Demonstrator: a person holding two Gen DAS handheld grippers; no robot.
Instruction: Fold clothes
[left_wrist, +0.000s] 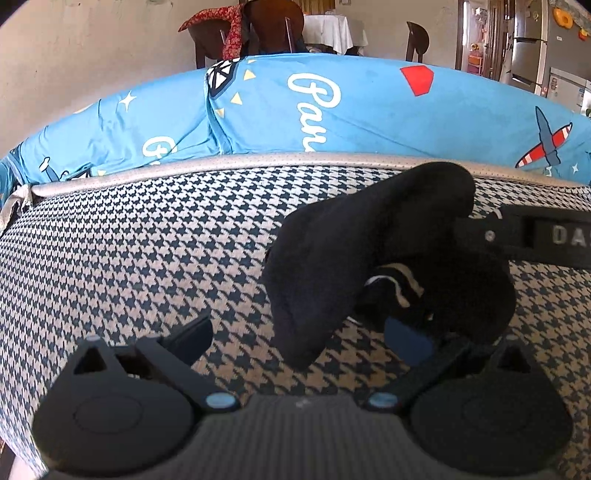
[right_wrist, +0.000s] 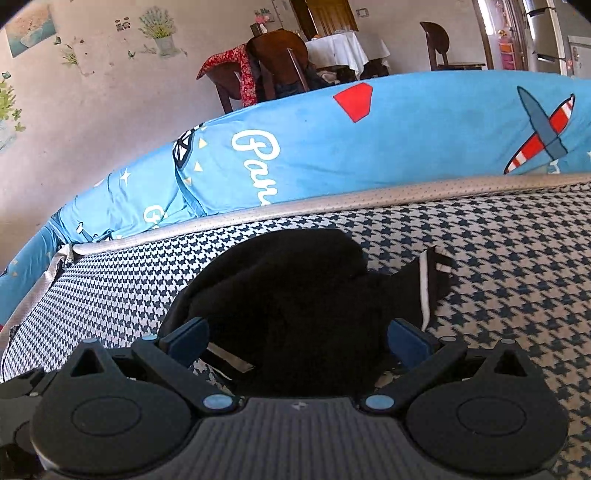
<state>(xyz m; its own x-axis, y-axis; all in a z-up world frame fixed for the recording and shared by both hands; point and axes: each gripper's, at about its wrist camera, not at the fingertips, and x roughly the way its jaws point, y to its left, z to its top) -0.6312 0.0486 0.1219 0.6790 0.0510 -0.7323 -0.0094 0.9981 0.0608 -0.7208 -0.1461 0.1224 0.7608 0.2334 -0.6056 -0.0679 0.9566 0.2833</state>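
Surroundings: blue printed bedsheet (right_wrist: 406, 136) behind a houndstooth cushion (right_wrist: 498, 266); wooden chairs (right_wrist: 277, 62) beyond. Black garment (right_wrist: 295, 295), bunched, on the cushion; long axis unclear. Left hand-held gripper (left_wrist: 299, 339) fingers apart; right hand-held gripper (right_wrist: 297, 341) fingers apart around the garment.

garment (right_wrist: 295, 295) on cushion (right_wrist: 498, 266), bedding (right_wrist: 406, 136) behind

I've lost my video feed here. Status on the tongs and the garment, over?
Both tongs, left and right, spread open. Black garment bunched on the houndstooth cushion, sitting between the right tongs' fingers, unfolded. Blue printed bedding behind, nothing blocking.
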